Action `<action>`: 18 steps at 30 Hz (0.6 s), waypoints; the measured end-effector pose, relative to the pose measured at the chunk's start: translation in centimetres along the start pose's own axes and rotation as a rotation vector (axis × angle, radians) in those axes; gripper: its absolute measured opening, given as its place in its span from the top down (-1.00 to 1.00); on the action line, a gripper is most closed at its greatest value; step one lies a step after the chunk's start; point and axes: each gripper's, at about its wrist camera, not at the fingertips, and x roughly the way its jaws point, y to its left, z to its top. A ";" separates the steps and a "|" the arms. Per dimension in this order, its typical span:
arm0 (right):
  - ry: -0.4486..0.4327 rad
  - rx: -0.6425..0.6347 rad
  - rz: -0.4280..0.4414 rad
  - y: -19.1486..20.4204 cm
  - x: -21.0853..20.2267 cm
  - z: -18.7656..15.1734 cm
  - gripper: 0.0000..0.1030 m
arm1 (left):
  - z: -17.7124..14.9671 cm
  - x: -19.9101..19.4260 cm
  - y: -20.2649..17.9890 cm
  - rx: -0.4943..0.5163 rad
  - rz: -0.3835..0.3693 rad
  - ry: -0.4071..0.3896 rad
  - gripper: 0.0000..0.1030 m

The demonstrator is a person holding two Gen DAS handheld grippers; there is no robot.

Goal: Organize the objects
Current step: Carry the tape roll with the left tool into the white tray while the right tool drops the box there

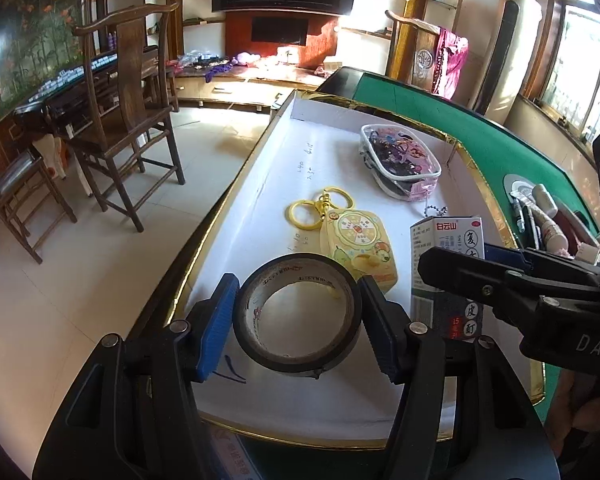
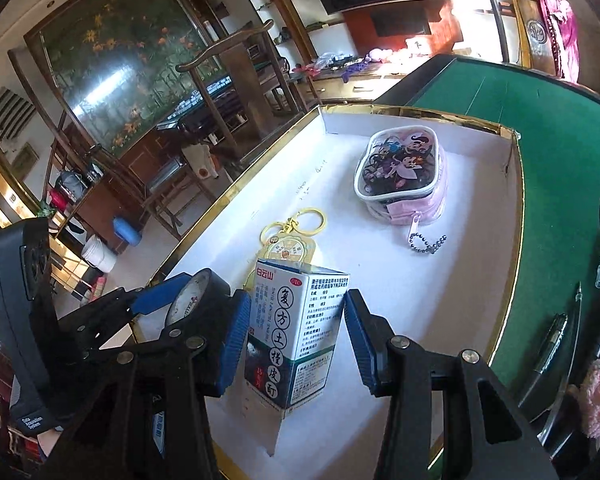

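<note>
On green table [image 1: 480,136], white tray [image 1: 324,128].

The tape roll [image 1: 296,314] is glossy black plastic film wound on a pale cardboard core. The medicine box [image 2: 296,336] is smooth printed card with a slight sheen. The tray [image 1: 260,168] looks like matt white paperboard, its rim edged in shiny gold foil. The table [image 2: 560,152] is covered in matt green felt. The pouch [image 2: 400,172] is clear glossy plastic with a metal bead chain [image 2: 427,242]. The keychain [image 1: 358,244] is smooth yellow plastic. The claw pads [image 1: 220,320] are ribbed blue rubber on matt black plastic arms
</note>
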 end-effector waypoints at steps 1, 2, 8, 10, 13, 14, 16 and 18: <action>0.005 -0.011 -0.006 0.2 0.1 0.1 0.01 | -0.1 0.1 0.0 0.009 0.007 0.004 -0.18; 0.008 -0.019 -0.013 0.4 0.2 0.3 0.01 | -0.2 0.2 -0.1 0.026 0.021 0.007 -0.18; 0.008 -0.045 -0.020 1.1 -0.2 0.6 -0.14 | -0.1 0.3 -0.2 0.020 0.013 0.039 -0.19; -0.009 -0.068 -0.015 1.4 -0.8 0.9 -0.20 | 0.0 0.2 -0.1 0.004 0.005 0.046 -0.19; -0.047 -0.068 -0.007 1.4 -2.2 1.3 -0.21 | 0.2 -0.2 0.2 -0.032 -0.014 0.049 -0.19; -0.059 -0.055 0.004 1.1 -2.9 1.3 -0.21 | 0.3 -0.5 0.2 -0.037 -0.024 0.043 -0.19; -0.069 -0.029 0.021 0.2 -4.2 1.0 -0.22 | 0.5 -0.9 0.1 -0.039 -0.043 0.039 -0.21; -0.077 -0.010 0.031 -1.0 -5.6 0.4 -0.22 | 0.7 -0.9 -0.1 -0.036 -0.034 0.049 -0.21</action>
